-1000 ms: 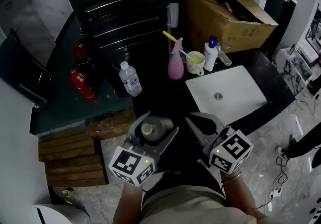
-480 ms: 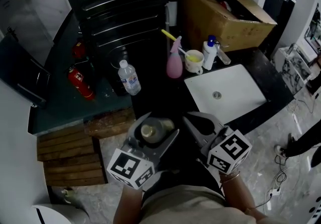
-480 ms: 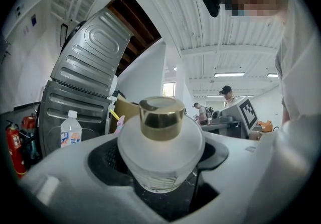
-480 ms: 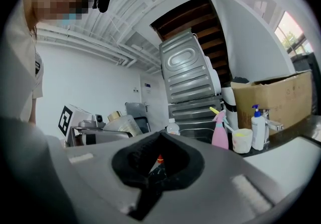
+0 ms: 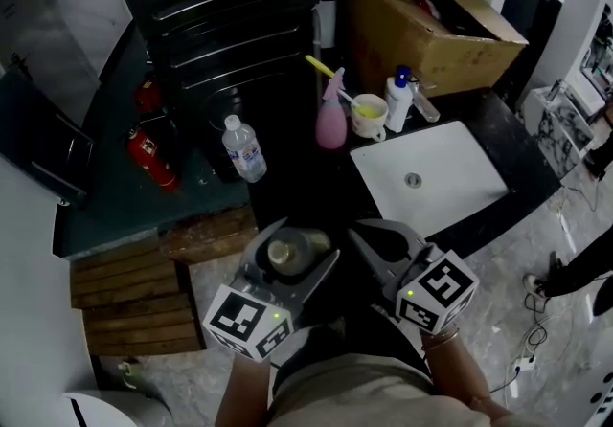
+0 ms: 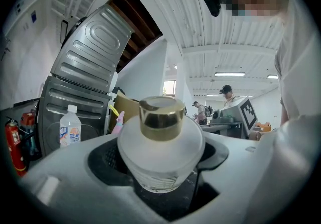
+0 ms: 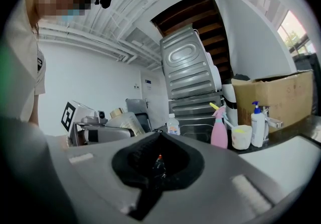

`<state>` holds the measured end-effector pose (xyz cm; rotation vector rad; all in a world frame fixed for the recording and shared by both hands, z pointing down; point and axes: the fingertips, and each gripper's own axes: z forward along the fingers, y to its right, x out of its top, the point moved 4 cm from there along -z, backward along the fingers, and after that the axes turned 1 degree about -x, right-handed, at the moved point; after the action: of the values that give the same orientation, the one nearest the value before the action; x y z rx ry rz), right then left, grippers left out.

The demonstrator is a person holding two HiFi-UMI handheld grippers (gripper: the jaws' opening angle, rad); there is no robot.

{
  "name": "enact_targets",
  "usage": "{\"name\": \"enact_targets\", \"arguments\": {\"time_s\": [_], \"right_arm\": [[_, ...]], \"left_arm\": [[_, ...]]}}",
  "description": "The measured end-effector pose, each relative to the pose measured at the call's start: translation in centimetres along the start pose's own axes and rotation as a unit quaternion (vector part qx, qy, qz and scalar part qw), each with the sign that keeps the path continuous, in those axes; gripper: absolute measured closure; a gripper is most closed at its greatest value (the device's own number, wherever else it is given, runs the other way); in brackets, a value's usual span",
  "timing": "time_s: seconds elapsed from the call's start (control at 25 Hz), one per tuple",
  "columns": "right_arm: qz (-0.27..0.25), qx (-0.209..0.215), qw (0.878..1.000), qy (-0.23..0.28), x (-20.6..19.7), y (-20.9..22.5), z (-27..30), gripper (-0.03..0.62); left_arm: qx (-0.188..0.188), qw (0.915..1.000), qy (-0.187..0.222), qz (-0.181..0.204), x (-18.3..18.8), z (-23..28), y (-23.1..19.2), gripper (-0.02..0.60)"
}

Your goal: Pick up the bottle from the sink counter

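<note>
A squat frosted bottle (image 5: 290, 249) with a gold cap (image 6: 161, 116) sits upright between the jaws of my left gripper (image 5: 287, 260), which is shut on it. It is held low and close to the person's body, in front of the dark counter (image 5: 306, 188). In the left gripper view the bottle (image 6: 159, 152) fills the middle, pressed into the jaws' dark recess. My right gripper (image 5: 375, 241) hovers beside it on the right, shut, with nothing between its jaws. In the right gripper view, the held bottle (image 7: 124, 120) shows at the left.
On the counter stand a clear water bottle (image 5: 244, 149), a pink spray bottle (image 5: 331, 121), a cup (image 5: 369, 116) and a white pump bottle (image 5: 399, 100). A white sink (image 5: 431, 181) lies right, a cardboard box (image 5: 431, 23) behind it. A black appliance (image 5: 230, 23) and a fire extinguisher (image 5: 153, 159) stand left.
</note>
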<state>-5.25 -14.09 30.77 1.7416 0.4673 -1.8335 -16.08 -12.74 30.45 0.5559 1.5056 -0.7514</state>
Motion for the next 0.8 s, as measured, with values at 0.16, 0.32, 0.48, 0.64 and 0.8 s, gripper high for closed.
{"name": "enact_targets", "arguments": {"time_s": [0.16, 0.32, 0.48, 0.64, 0.8], "right_arm": [[0.004, -0.003, 1.0, -0.011, -0.5, 0.91, -0.05, 0.591], [-0.005, -0.002, 1.0, -0.017, -0.42, 1.12, 0.16, 0.591], [-0.012, 0.0, 1.0, -0.017, -0.28, 0.76, 0.3, 0.591], [-0.013, 0.0, 1.0, -0.019, -0.43, 0.73, 0.43, 0.591], [-0.012, -0.002, 1.0, -0.018, -0.42, 0.8, 0.47, 0.591]], "left_arm": [[0.001, 1.0, 0.002, -0.005, 0.03, 0.25, 0.18, 0.236], [0.002, 1.0, 0.007, -0.006, -0.15, 0.42, -0.07, 0.236], [0.0, 1.0, 0.004, -0.002, -0.14, 0.34, -0.01, 0.236], [-0.003, 1.0, 0.002, 0.005, -0.33, 0.46, -0.11, 0.236], [0.006, 0.9998, -0.007, 0.015, -0.78, 0.37, -0.45, 0.236]]}}
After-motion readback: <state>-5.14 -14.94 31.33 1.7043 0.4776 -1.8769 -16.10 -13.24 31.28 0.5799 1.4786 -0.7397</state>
